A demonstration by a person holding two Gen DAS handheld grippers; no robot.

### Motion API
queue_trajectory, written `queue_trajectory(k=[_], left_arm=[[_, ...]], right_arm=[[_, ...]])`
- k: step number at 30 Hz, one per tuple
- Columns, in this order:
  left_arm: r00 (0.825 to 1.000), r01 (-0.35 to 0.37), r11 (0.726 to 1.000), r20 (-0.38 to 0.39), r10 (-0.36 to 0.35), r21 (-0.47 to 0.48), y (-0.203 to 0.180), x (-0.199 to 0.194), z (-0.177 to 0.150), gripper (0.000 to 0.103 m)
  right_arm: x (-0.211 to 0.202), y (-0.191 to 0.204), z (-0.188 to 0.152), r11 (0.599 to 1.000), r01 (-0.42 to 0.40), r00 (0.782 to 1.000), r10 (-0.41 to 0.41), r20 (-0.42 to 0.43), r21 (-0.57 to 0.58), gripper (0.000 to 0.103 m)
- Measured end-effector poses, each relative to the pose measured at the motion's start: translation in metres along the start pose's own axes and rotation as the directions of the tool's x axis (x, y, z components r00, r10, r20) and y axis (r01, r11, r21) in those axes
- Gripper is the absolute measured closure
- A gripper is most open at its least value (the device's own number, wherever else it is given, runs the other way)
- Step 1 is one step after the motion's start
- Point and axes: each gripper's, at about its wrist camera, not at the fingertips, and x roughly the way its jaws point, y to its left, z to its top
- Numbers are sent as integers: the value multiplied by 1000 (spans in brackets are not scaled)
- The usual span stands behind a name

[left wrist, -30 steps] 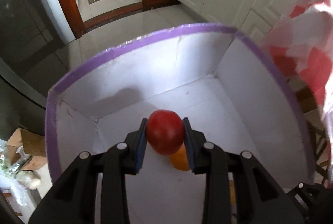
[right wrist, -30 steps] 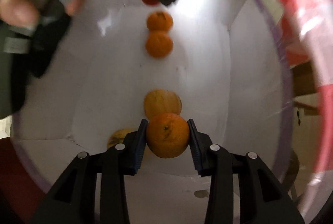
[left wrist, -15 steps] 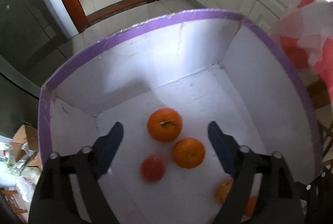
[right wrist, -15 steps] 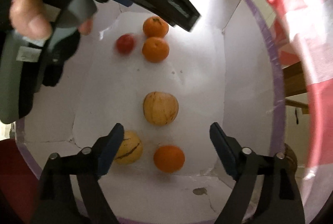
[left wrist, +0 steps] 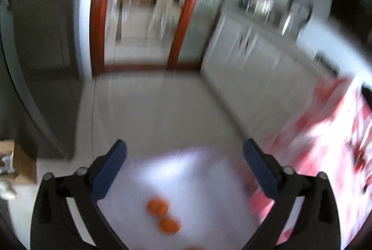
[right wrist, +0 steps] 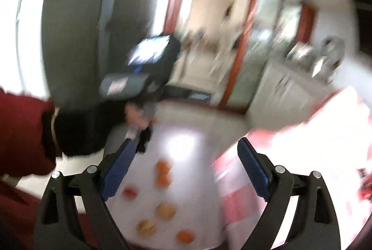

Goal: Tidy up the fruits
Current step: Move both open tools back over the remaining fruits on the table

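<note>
A white box holds several fruits, all blurred. In the right wrist view I see two oranges side by side, a red fruit, two yellowish fruits and another orange. My right gripper hangs high above the box, its jaws opening with nothing between them. My left gripper is also well above the box and two oranges, its jaws opening and empty. A hand holds the left gripper's body.
A red and white checked cloth lies right of the box. A dark fridge stands at the left, white cabinets at the right, and a wood-framed doorway behind. A cardboard box sits on the floor at the left. A red sleeve is at the left edge.
The left gripper let go of the red fruit and the right one let go of an orange, both into the box. Both opened wide, rose and tilted upward.
</note>
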Motion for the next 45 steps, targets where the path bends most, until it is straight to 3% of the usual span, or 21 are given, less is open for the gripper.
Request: queue_trajectory(k=[3,6,8,9,11,14,15,17,19,22,24,25,28,30,33,35,38,39,40,43,45], left_arm=[[984,103,993,140,-110,56,-44,-46,30,1],[947,237,959,183,-264,157,-101,-78,39,1],[917,316,920,172,-359,234,-140,-89,36,1],[896,366,884,148,-419,290,-169,-93,33,1],[864,425,822,102,-494,380,-218,-98,20,1],[803,530,701,-17,-595,476,-300,-101,-12,1],[773,579,646,-83,-629,497,-332,-97,-26,1],[747,624,588,-174,-641,514,-379,-88,-48,1],[727,668,550,-280,-627,502,-425,-72,-75,1],[704,707,543,-388,-594,452,-479,-45,-110,1],[715,698,554,-412,-564,454,-500,-26,-126,1],[722,692,557,-413,-556,459,-507,-22,-135,1],[748,664,590,-413,-520,459,-518,10,-154,1],[738,672,625,-435,-516,397,-513,30,-159,1],[688,703,666,-478,-547,250,-497,55,-156,1],[663,715,678,-472,-581,170,-488,62,-147,1],[667,695,712,-459,-587,100,-476,75,-141,2],[651,699,712,-472,-595,67,-475,80,-140,2],[648,699,712,-474,-597,59,-474,81,-140,2],[651,698,713,-473,-594,67,-475,79,-140,1],[647,700,711,-480,-592,68,-476,80,-141,2]], right_arm=[[-56,-46,17,979,187,969,-197,148,82,16],[-94,-94,13,928,309,922,-346,175,208,16],[-112,-139,-3,862,406,879,-459,127,304,16],[-117,-160,-13,826,442,860,-501,96,349,16],[-141,-208,-43,708,532,799,-601,1,464,16],[-168,-268,-89,546,616,731,-664,-155,568,16],[-177,-283,-106,497,649,704,-679,-206,577,16],[-189,-307,-139,389,706,643,-703,-305,592,16],[-203,-324,-172,296,712,624,-684,-379,637,16],[-227,-336,-218,153,700,598,-660,-455,698,16],[-235,-340,-235,78,698,579,-648,-496,712,16],[-239,-346,-247,32,684,580,-629,-517,728,16],[-236,-355,-268,-27,641,613,-584,-532,767,16],[-236,-357,-271,-42,626,621,-577,-531,778,16],[-236,-361,-276,-65,615,621,-574,-533,786,16],[-236,-364,-280,-85,607,624,-565,-540,790,16],[-236,-364,-280,-113,603,608,-577,-546,790,16],[-235,-367,-279,-118,608,597,-583,-551,785,16],[-232,-371,-279,-119,614,593,-584,-555,781,16],[-214,-392,-277,-117,639,589,-561,-581,760,16],[-197,-408,-274,-87,673,587,-542,-602,735,16]])
